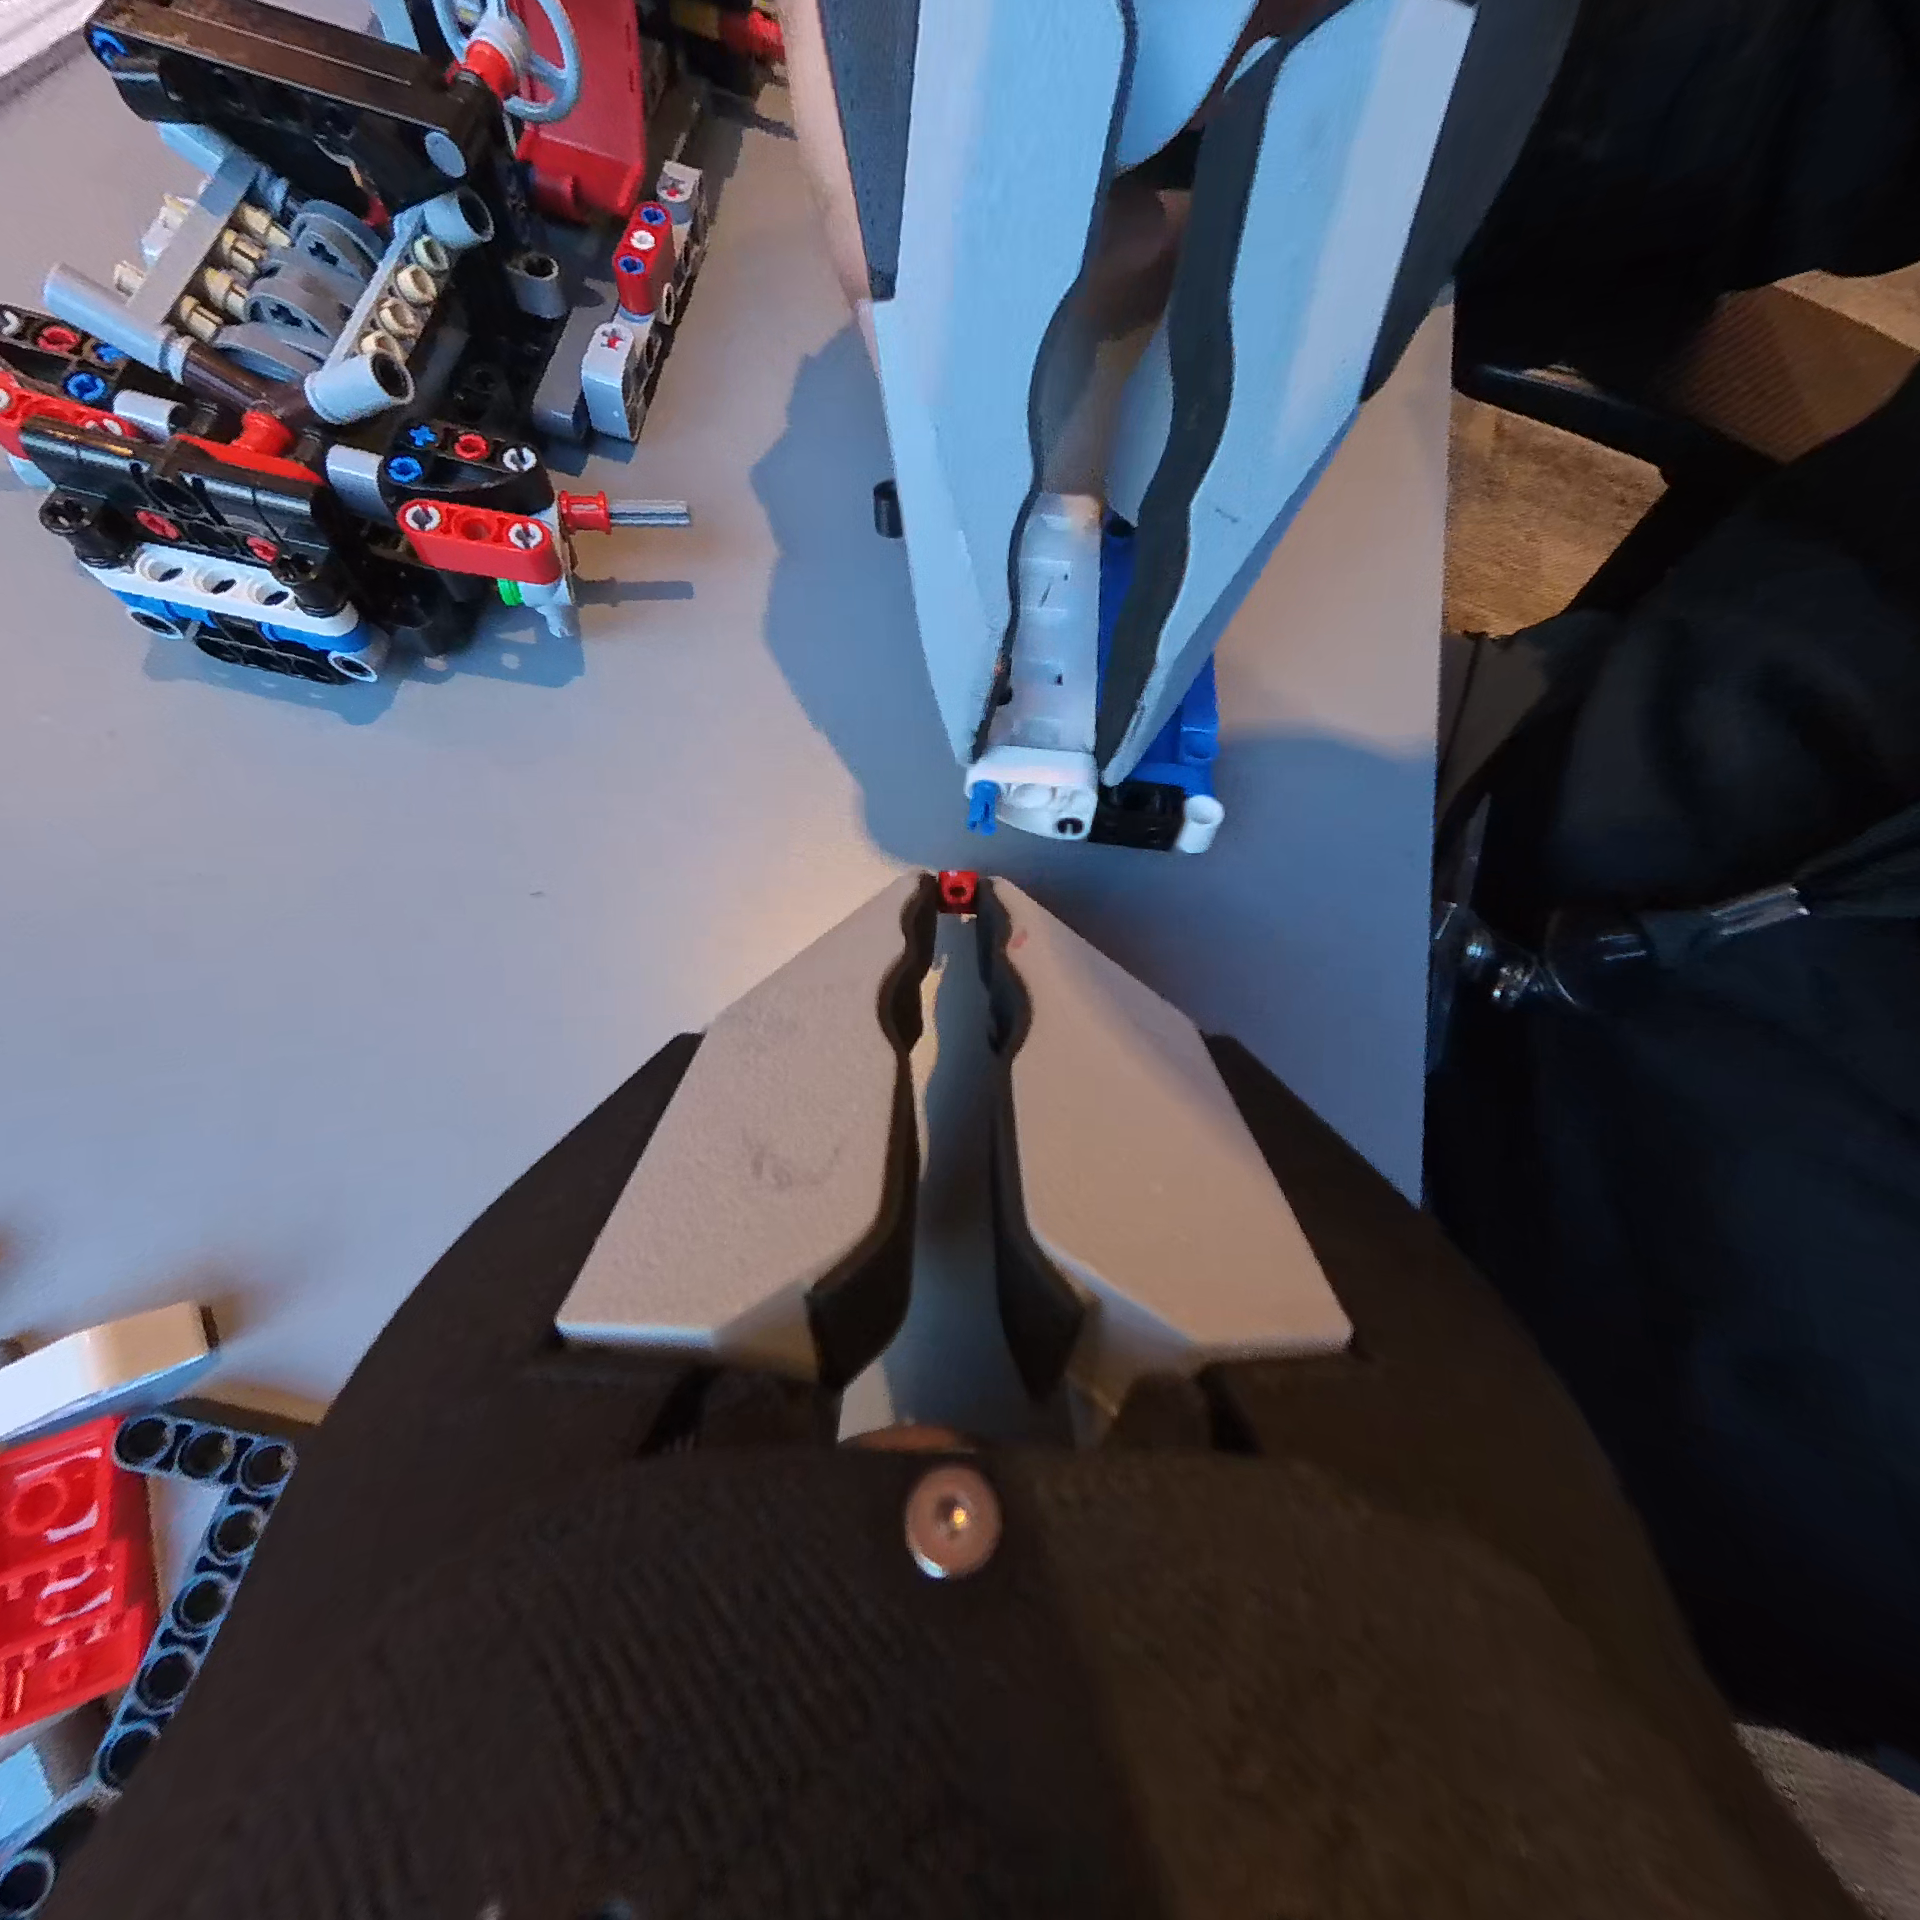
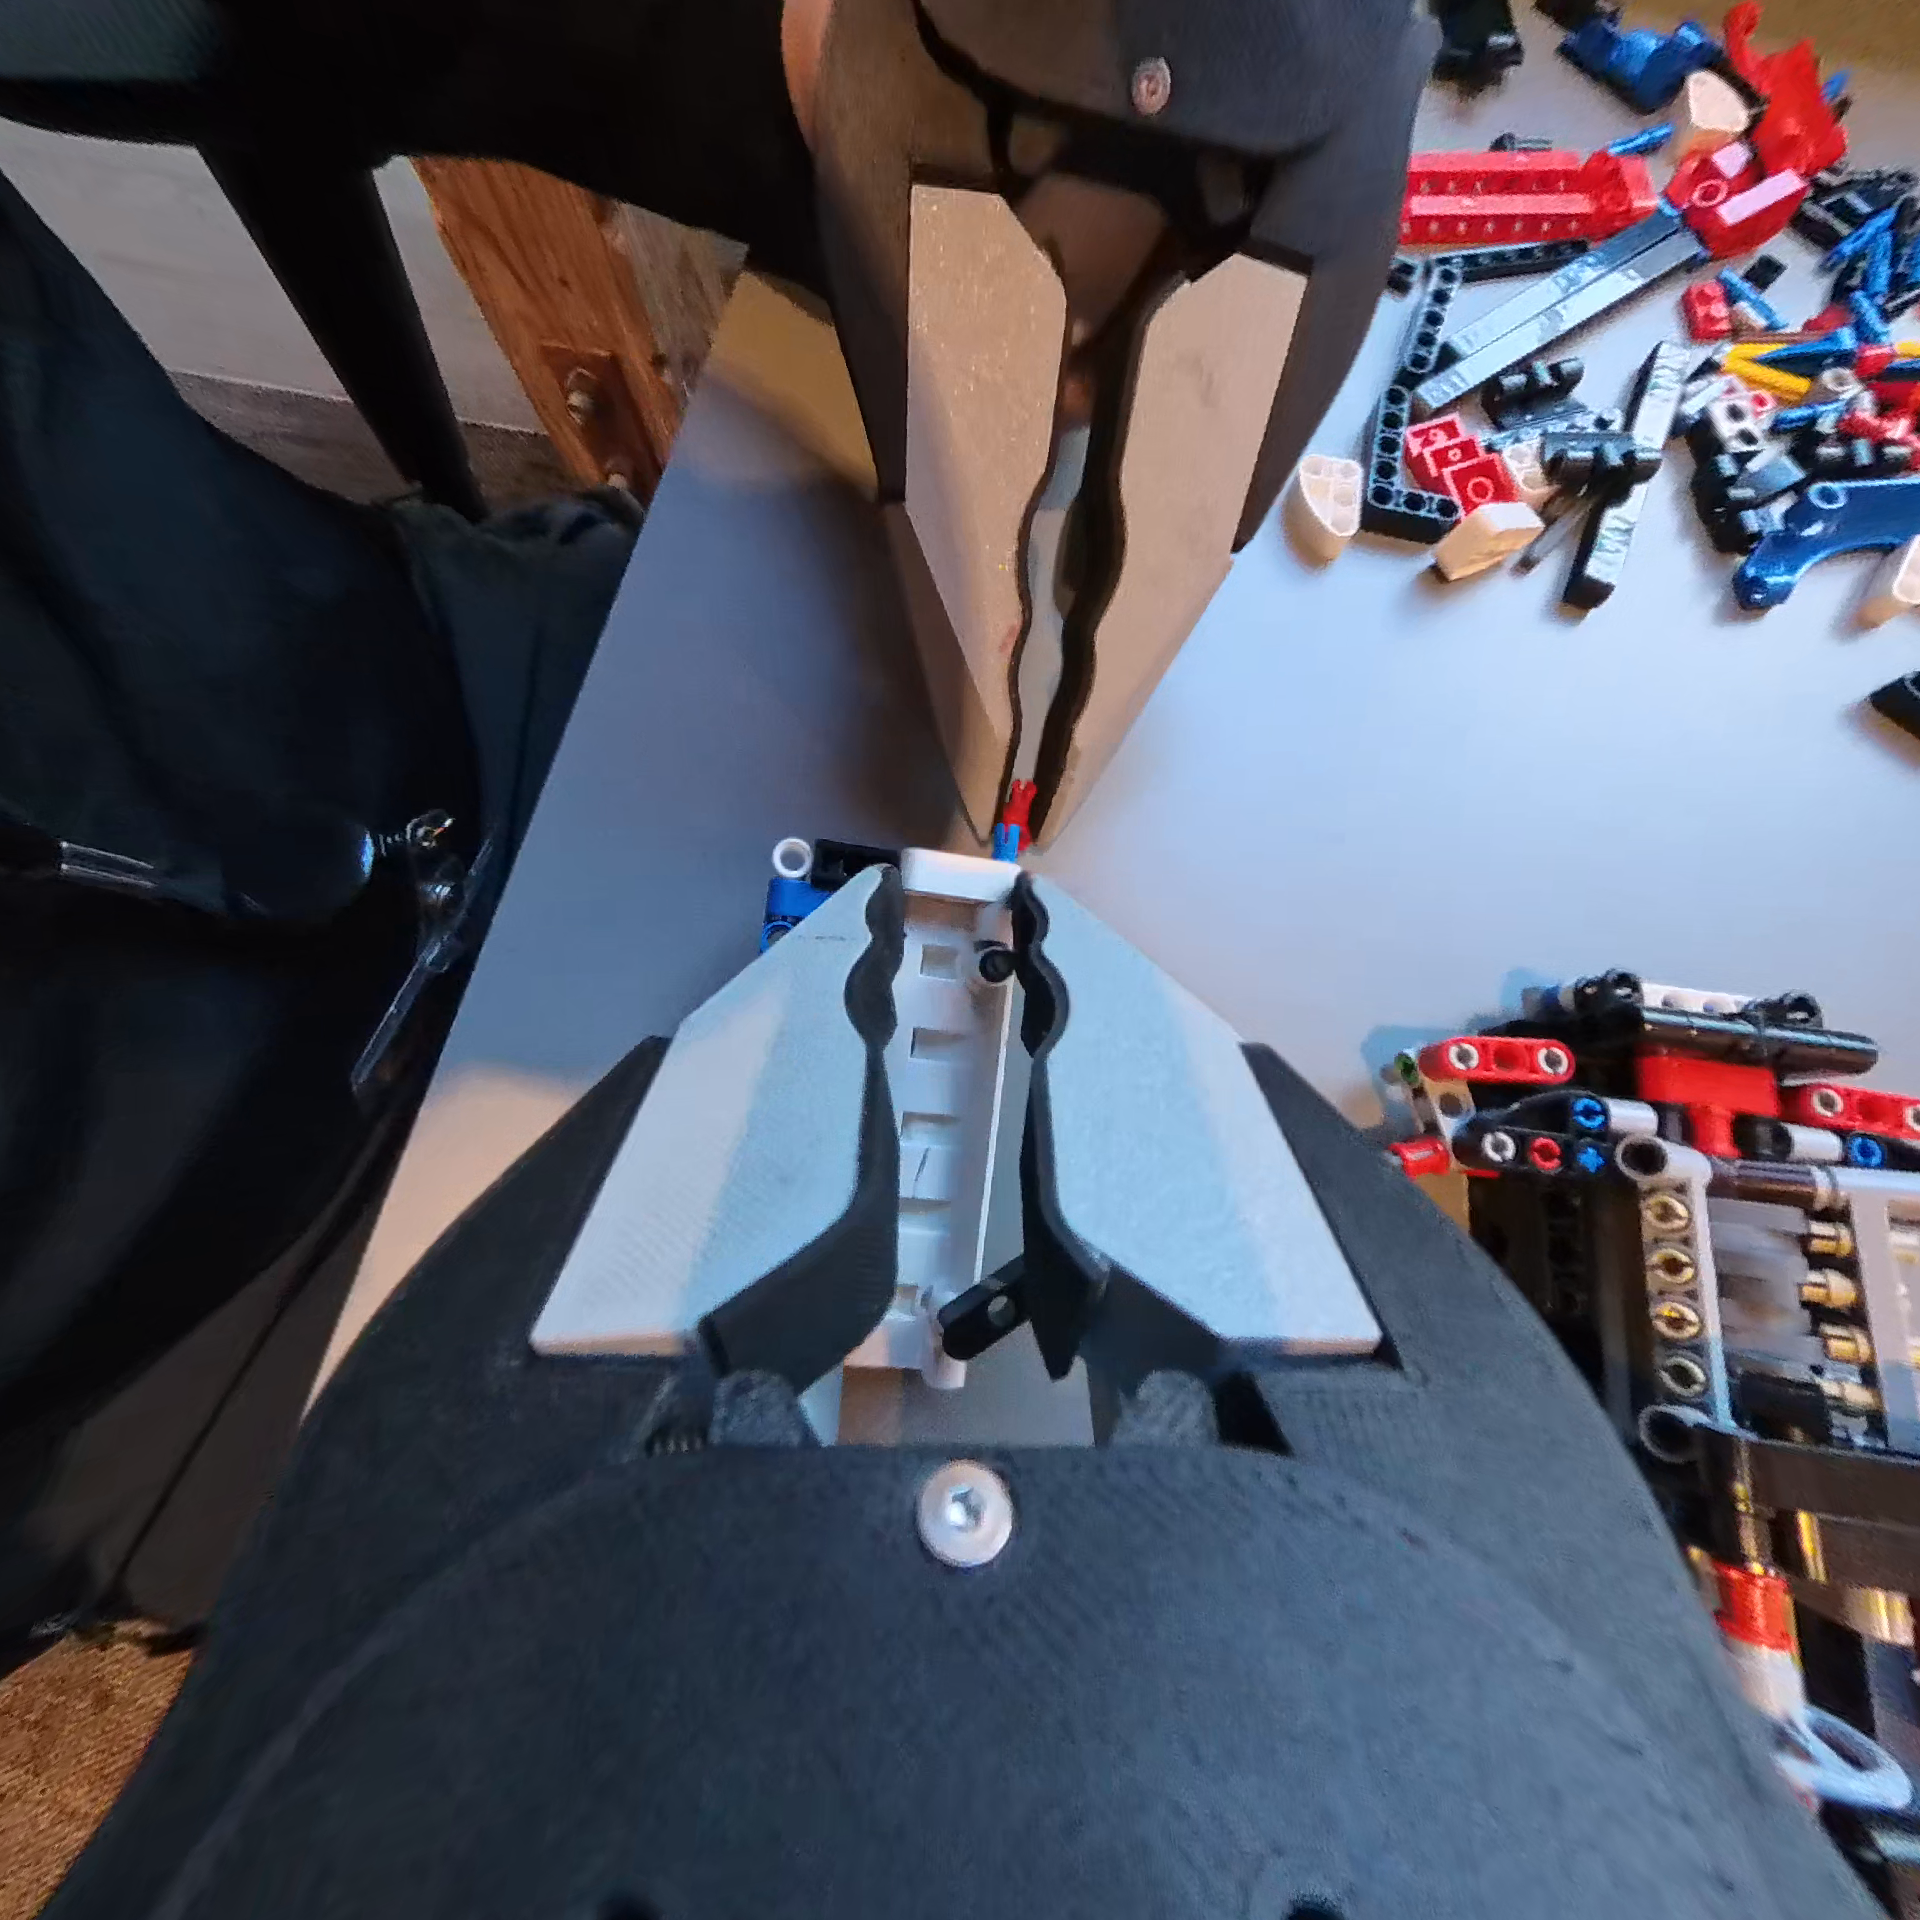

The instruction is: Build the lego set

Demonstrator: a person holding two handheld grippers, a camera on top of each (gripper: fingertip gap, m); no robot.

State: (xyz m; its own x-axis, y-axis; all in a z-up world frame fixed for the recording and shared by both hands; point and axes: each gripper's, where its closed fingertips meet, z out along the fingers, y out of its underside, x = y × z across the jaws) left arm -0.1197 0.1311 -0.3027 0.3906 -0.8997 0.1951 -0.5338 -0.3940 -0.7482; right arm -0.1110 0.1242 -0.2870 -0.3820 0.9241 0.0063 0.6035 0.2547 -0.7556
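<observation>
Grey worktop (image 1: 520, 987), with a half-built lego model (image 1: 312, 364) off to one side and a messy pile of loose parts (image 2: 1662, 312) on the other. The left claw (image 1: 957, 896) is pinched shut on a tiny red pin (image 1: 957, 891) right at its tips. The right claw (image 2: 951, 904) is clamped on a long white beam assembly (image 2: 951, 1091) with a blue pin (image 1: 980, 808) poking out the end. The red pin sits just in front of that beam end, maybe touching, hard to tell. Big risk: such a shallow tip grip means any misalignment could twist the pin or pop it out onto the worktop, or a push could make the beam slide in its grip.
</observation>
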